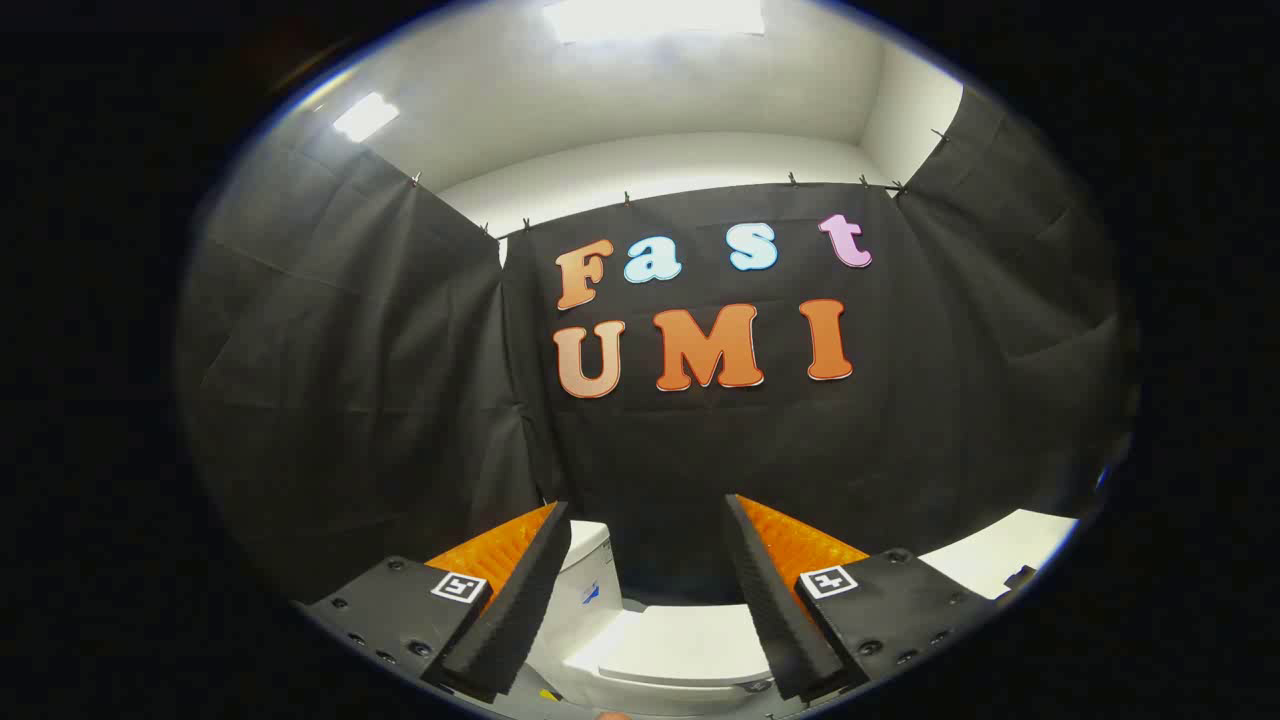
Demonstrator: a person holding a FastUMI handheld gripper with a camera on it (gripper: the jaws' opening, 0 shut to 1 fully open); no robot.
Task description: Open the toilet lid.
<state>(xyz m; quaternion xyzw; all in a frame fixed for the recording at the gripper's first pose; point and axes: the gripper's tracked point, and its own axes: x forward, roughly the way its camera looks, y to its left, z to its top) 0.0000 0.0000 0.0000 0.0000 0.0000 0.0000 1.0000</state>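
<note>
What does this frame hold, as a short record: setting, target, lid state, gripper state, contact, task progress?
setting: booth with black cloth wall, white ceiling above
target: white toilet, below and between the fingers
lid state: toilet lid appears down, flat
tank: toilet tank just behind the left finger
gripper state: gripper open, fingers spread wide, nothing between them
contact: none visible; fingers are above the lid
task progress: lid not yet opened

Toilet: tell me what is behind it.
Behind the toilet hangs the black cloth wall, with a white wall above it. The open gripper has one finger on each side of the toilet and touches nothing. Its fingers cover the toilet's sides; the floor is hidden.
</note>
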